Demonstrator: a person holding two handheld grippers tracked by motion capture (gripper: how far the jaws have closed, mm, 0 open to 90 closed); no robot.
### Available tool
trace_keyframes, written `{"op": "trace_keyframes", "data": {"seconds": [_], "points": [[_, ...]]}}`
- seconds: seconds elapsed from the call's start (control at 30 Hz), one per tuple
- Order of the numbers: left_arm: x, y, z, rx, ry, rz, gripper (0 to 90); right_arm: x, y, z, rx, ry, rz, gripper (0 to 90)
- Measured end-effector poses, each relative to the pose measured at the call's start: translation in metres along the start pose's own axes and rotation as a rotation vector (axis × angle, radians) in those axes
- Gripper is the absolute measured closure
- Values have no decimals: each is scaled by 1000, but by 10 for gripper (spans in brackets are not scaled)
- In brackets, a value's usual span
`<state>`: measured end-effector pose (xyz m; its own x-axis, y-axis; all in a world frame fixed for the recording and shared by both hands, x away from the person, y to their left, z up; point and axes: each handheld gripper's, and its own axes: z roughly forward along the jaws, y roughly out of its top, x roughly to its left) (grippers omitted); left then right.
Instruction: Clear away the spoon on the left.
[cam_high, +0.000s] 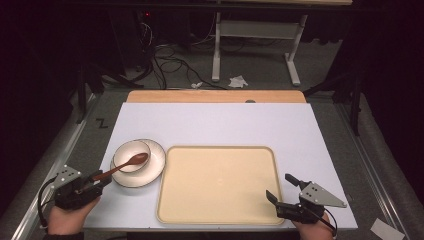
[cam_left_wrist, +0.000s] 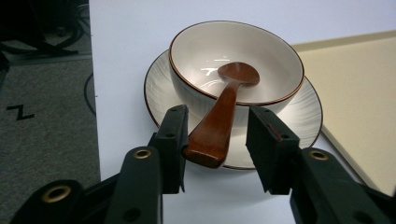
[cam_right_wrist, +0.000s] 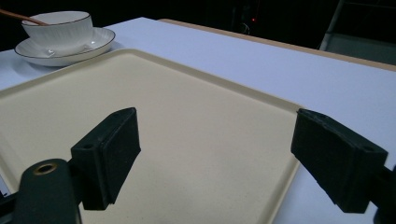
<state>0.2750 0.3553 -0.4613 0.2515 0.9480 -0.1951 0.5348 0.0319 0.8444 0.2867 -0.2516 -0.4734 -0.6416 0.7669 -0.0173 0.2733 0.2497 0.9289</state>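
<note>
- Left gripper (cam_high: 95, 181) at lower left of the high view, held in a hand (cam_high: 67, 217) at the bottom edge.
- Jaws parted, one on each side of the wooden spoon (cam_high: 125, 165) handle end; in the left gripper view the left jaw touches the handle, the right jaw stands clear with a gap. Not clamped.
- In the left gripper view the spoon (cam_left_wrist: 224, 112) runs from centre frame down to between the jaws, its head inside the bowl (cam_left_wrist: 236, 65), its handle leaning over the near rim and sticking out over the plate (cam_left_wrist: 308, 112).
- Bowl sits on the plate; both on the white table (cam_high: 215, 125), left of centre in the high view, just beside the left edge of the tray (cam_high: 217, 185).
- Tray is beige with a raised rim, lower centre of the high view.
- Right gripper (cam_high: 282, 189) at lower right of the high view, by the tray's near right corner, jaws spread wide, holding nothing.
- In the right gripper view its jaws hang over the tray (cam_right_wrist: 187, 140); bowl (cam_right_wrist: 58, 30) and plate (cam_right_wrist: 65, 53) at upper left of that frame, well apart from it.
</note>
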Motion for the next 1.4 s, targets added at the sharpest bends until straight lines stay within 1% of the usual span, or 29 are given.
{"op": "trace_keyframes", "data": {"seconds": [0.07, 0.1, 0.17, 0.23, 0.3, 0.33, 0.4, 0.5, 0.6, 0.7, 0.73, 0.8, 0.83, 0.97, 1.13, 1.2, 1.27, 1.33, 1.37, 1.4], "points": [[2, -1, 1, 7, -6, -4, 634, 0, 0, 0, 1, 1, -2, 168], [3, -2, 1, 13, -5, -5, 634, 0, 0, 0, 1, 0, -1, 168], [4, -4, 1, 19, -9, 2, 662, 0, 0, 0, -2, 2, -4, 168], [3, -6, 1, 24, -7, 28, 674, 0, 0, -1, -2, 0, 0, 168], [2, -8, 2, 34, -20, 55, 682, 0, 0, -1, -2, -1, 0, 168], [2, -8, 2, 34, -20, 55, 684, 0, 0, -1, -2, -1, 0, 168], [1, -9, 3, 40, -22, 74, 677, 0, 0, -1, -2, -1, -1, 168], [0, -10, 4, 50, -14, 93, 620, 0, 0, -1, -3, 1, -1, 168], [0, -10, 3, 49, -12, 99, 611, 0, 0, -1, -5, 2, -5, 168], [0, -11, 3, 51, -16, 106, 663, 0, 0, -1, -4, 2, -3, 168], [0, -11, 3, 54, -19, 109, 663, 0, 0, -1, -4, 1, -4, 168], [0, -12, 3, 57, -21, 115, 703, 1, 0, -1, -4, 2, -4, 169], [0, -12, 3, 57, -21, 117, 755, 0, 0, -1, -5, 1, -6, 168], [1, -12, 3, 50, -13, 125, 760, 0, 0, -1, -5, 1, -5, 169], [1, -11, 5, 47, -14, 138, 763, 1, 0, -1, -3, 2, -4, 168], [0, -11, 4, 47, -28, 139, 766, 1, 0, -1, -4, 1, -3, 169], [-1, -11, 4, 46, -31, 141, 767, 1, 0, -1, -3, 1, -3, 169], [-1, -10, 4, 49, -48, 140, 768, 1, 0, 0, -3, 1, -3, 168], [-2, -11, 4, 47, -40, 141, 769, 1, 0, 0, -3, 1, -4, 168], [-2, -10, 4, 49, -47, 140, 769, 1, 0, 0, -3, 3, -3, 169]]}}
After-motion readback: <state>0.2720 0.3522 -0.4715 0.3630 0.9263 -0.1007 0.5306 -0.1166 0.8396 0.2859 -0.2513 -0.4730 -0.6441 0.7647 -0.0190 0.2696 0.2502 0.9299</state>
